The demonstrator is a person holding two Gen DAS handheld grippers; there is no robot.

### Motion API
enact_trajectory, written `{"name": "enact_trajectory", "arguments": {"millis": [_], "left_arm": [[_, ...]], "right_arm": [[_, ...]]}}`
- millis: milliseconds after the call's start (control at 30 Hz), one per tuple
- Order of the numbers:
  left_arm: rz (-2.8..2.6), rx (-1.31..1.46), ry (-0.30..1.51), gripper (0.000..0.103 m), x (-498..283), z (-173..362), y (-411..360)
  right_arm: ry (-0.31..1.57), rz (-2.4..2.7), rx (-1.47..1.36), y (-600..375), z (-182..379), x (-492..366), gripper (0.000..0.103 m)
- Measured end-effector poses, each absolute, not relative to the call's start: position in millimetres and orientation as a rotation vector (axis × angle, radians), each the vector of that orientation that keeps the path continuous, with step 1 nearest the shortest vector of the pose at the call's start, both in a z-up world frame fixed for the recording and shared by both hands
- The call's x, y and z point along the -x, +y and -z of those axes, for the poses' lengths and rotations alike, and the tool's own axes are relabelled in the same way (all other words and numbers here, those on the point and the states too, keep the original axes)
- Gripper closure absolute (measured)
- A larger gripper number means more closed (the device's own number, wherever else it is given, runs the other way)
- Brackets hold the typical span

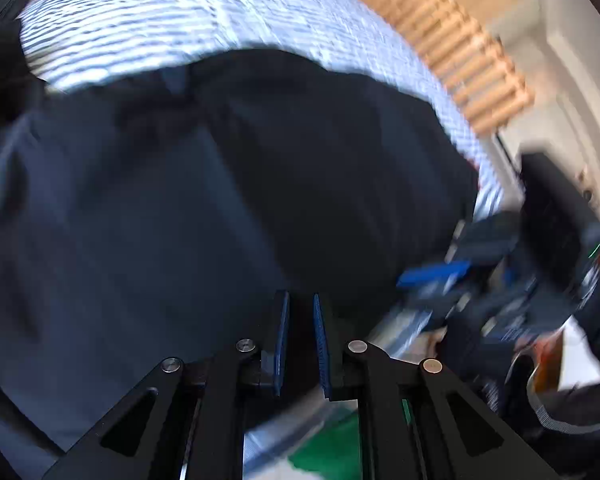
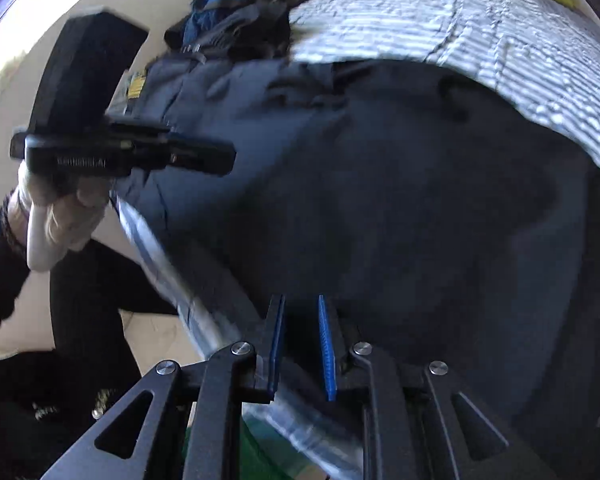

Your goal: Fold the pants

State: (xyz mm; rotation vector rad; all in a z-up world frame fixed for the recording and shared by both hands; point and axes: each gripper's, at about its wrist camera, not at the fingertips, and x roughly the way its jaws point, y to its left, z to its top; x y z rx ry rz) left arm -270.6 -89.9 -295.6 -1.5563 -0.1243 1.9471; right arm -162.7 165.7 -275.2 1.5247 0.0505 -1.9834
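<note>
Dark navy pants (image 1: 220,200) lie spread on a blue-and-white striped cover (image 1: 160,20). My left gripper (image 1: 300,296) sits at their near edge, its blue pads a narrow gap apart with dark cloth between them. In the right wrist view the same pants (image 2: 380,200) fill the middle, and my right gripper (image 2: 301,298) pinches their near edge the same way. The left gripper (image 2: 228,158) also shows there at the left, held by a white-gloved hand (image 2: 60,216) over the pants' left end. The right gripper's blurred blue pad (image 1: 436,276) appears low right in the left wrist view.
A heap of dark and blue clothes (image 2: 240,12) lies at the far left end of the striped cover (image 2: 460,20). A wooden slatted frame (image 1: 460,48) stands beyond the cover. Something green (image 1: 328,448) lies below its near edge. Both views are motion-blurred.
</note>
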Motion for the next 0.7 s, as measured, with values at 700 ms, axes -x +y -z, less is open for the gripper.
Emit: {"name": "enact_trajectory", "arguments": {"millis": [700], "left_arm": [[-2.05,1.486,-0.2,0.089,215.9,283.1,-114.8]], "right_arm": [[-0.252,2.242,-1.423,142.9,263.3,368.2,0.095]]}}
